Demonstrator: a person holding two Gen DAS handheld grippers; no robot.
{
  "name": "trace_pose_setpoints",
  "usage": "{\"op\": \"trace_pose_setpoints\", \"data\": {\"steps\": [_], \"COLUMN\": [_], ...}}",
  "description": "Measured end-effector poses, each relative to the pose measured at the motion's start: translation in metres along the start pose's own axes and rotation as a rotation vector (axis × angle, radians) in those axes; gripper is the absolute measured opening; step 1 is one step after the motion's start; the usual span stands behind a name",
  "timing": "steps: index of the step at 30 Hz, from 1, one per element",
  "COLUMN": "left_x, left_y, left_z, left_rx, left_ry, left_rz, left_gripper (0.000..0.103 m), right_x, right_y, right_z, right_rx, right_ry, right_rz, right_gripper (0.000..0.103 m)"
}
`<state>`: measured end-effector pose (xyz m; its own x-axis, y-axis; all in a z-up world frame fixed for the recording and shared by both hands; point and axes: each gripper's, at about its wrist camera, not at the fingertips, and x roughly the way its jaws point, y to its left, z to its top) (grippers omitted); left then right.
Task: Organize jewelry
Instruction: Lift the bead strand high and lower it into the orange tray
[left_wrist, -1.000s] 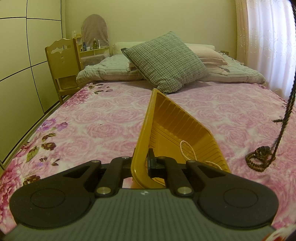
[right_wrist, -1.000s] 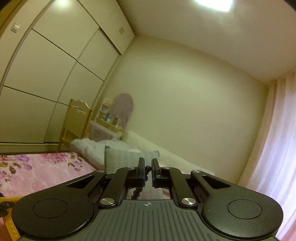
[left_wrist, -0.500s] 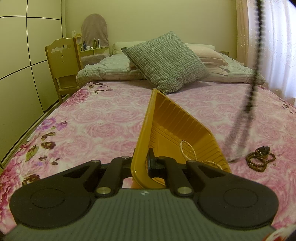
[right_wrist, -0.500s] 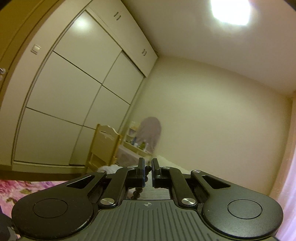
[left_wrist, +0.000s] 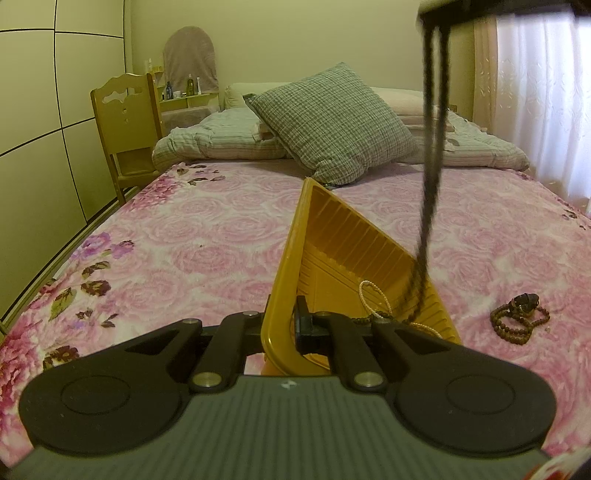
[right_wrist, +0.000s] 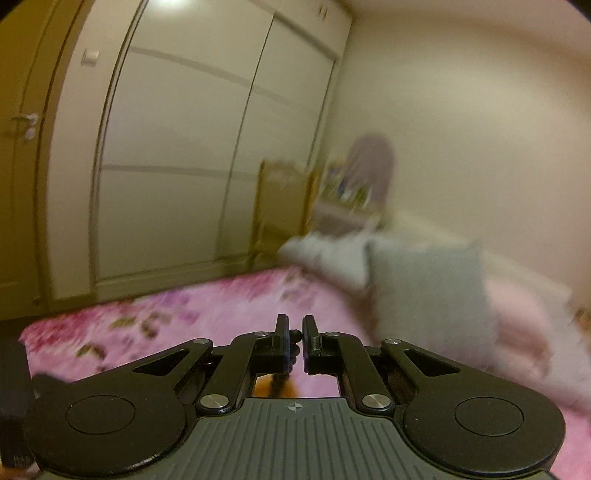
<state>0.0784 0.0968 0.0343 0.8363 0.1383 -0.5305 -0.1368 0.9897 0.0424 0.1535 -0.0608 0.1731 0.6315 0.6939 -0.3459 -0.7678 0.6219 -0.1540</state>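
Necklace (left_wrist: 430, 177) hangs from clamped right tool (right_wrist: 294, 341) into yellow tray (left_wrist: 369, 254), left tool (left_wrist: 282, 325) clamped on tray rim

A wide bed with a pink rose-patterned bedspread (left_wrist: 184, 236) fills the room. At its head, toward twelve o'clock, a green-and-white checked square cushion (left_wrist: 332, 122) leans upright against a row of pale pillows (left_wrist: 406, 107), with a folded striped quilt (left_wrist: 218, 142) lying at its ten o'clock. A yellow wooden chair with a carved back (left_wrist: 125, 125) stands beside the bed at about ten o'clock, against a cream panelled sliding wardrobe (left_wrist: 44, 122). Behind the chair, a small shelf of bottles (left_wrist: 181, 92) sits below a rounded shape draped in grey-brown cloth (left_wrist: 190, 59). White sheer curtains (left_wrist: 535, 103) hang at two o'clock.
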Motion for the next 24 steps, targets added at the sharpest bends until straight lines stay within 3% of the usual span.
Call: {"op": "trace_pose_setpoints", "data": {"steps": [9,15,17,18,19,24], "left_x": [0.001,0.002,0.002,0.003,0.003,0.003], "left_y": [0.002,0.003,0.002,0.002,0.003,0.002], "left_z": [0.000,0.000,0.000,0.000,0.000,0.000], "left_rx": [0.001,0.000,0.000,-0.001,-0.001,-0.002], "left_ry": [0.000,0.000,0.000,0.000,0.001,0.000], "left_rz": [0.000,0.002,0.003,0.003,0.004,0.003], "left_gripper": [0.007,0.006,0.006,0.006,0.006,0.006], "right_x": [0.047,0.042,0.039,0.035,0.029,-0.013], "right_y": [0.000,-0.019,-0.027,-0.032,-0.037,-0.070], "right_z": [-0.053,-0.067,-0.070,-0.071,-0.072,-0.089], "right_rx": [0.097,0.173,0.203,0.216,0.230,0.336], "right_ry": [0.177,0.167,0.154,0.142,0.126,0.073], "right_rz": [0.086,0.105,0.089,0.070,0.051,-0.056], "right_gripper": [0.007,0.007,0.019,0.036,0.047,0.048]}}
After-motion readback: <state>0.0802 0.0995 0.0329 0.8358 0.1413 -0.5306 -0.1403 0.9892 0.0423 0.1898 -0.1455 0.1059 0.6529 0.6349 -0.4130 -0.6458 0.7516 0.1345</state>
